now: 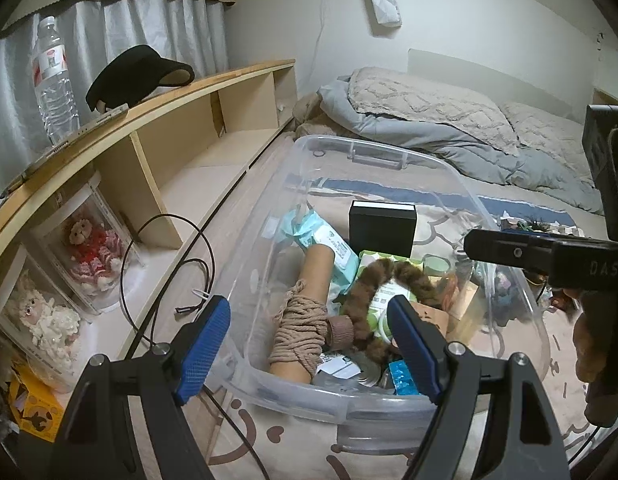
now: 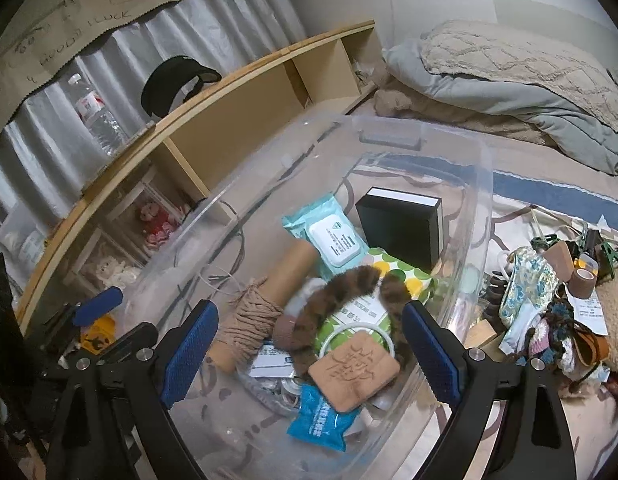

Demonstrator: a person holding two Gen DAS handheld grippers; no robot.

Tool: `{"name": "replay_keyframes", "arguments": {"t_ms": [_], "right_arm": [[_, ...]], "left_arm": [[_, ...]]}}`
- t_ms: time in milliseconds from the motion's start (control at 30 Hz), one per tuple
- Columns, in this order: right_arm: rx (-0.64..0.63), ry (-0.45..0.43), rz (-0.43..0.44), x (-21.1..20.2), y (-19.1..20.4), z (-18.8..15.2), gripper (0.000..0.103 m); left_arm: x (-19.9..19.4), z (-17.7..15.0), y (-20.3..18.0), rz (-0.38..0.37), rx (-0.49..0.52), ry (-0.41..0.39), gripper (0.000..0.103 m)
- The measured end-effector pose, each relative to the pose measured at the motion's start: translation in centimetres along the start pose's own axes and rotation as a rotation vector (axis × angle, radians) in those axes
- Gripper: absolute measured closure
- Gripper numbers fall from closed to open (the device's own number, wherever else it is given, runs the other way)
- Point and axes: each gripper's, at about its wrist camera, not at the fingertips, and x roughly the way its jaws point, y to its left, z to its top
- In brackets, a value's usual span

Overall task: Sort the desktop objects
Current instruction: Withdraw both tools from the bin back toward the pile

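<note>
— Bin [image 1: 441,168], clear plastic, sitting on the bed [image 1: 549,132] beside the wooden shelf [image 1: 157,120]. Half full already.

— Inside?

— Cardboard tube [image 2: 293,264] wound with tan cord [image 2: 249,320], teal wipes pack [image 2: 329,240], black box [image 2: 401,228], furry brown band [image 2: 329,304], white ring [image 2: 349,334], tan embossed pad [image 2: 355,370], blue packet [image 2: 319,420] under the pad's near edge.

— Left gripper [image 1: 309,348]?

— Jaws wide apart, nothing between the blue pads, hanging over the bin's near wall.

— Right gripper [image 2: 309,360]?

— Also spread wide, empty, poised above the pad and the band. Seen from the left wrist too, reaching in from the right edge.

— Outside the bin?

— Loose heap [image 2: 549,300] on the bed just right of the bin: patterned pouch, tape roll, clips, beaded string. On the shelf top, water bottle [image 1: 53,80] and black visor [image 1: 137,76]; dolls [image 1: 93,248] in the lower cubbies.
</note>
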Motion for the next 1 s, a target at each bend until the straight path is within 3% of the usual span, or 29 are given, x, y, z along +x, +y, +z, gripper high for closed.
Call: {"name": "replay_keyframes", "arguments": {"t_ms": [100, 267, 333, 400, 1000], "right_arm": [[-0.005, -0.013, -0.001, -0.6, 0.3, 0.0, 0.001], [-0.036, -0.041, -0.016, -1.9, 0.9, -0.1, 0.000], [-0.041, -0.059, -0.023, -2.3, 1.0, -0.1, 0.000], [-0.045, -0.085, -0.028, -3.0, 1.0, -0.2, 0.000], [-0.152, -0.200, -0.128, -8.1, -0.1, -2.0, 0.000]], "left_arm": [[-0.6, 0.2, -0.1, -0.001, -0.002, -0.011, 0.022], [-1.6, 0.4, -0.6, -0.008, -0.005, -0.026, 0.021], [-2.0, 0.4, -0.7, -0.005, -0.006, -0.037, 0.008], [-2.5, 0.5, -0.9, 0.000, -0.009, -0.054, 0.004], [-5.6, 0.7, -2.8, -0.011, -0.014, -0.113, 0.003]]}}
